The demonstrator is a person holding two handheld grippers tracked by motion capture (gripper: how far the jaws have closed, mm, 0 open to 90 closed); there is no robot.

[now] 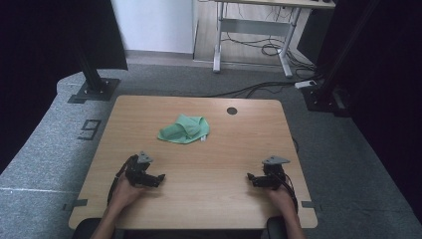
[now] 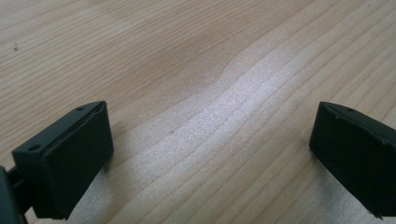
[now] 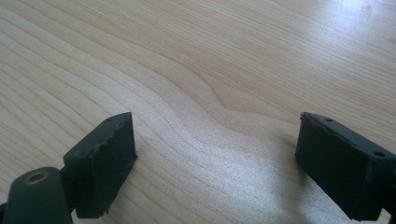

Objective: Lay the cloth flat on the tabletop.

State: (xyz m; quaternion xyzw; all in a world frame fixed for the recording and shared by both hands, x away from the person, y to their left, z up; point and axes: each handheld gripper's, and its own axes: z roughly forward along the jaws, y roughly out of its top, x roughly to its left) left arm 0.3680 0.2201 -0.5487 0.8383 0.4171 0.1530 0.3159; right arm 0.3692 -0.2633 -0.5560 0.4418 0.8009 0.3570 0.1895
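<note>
Centrally green cloth [image 1: 183, 129], both tongs [image 1: 158, 178] [image 1: 250, 178] agape near table's [image 1: 239, 149] front edge

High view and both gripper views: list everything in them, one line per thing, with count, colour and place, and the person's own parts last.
Cloth: one, green, crumpled, on the far middle of the table, apart from both grippers.
Table: one, light wood, centre of the high view.
Cable hole: one, dark, round, near the table's far edge.
Desk frame: one, grey legs, on the floor behind the table.
Cables: several, black, on the floor beyond the table.
Left gripper: one, black, jaws open over bare wood, near left of the table.
Right gripper: one, black, jaws open over bare wood, near right.
Hands: two, at the near edge, one on each gripper.
</note>
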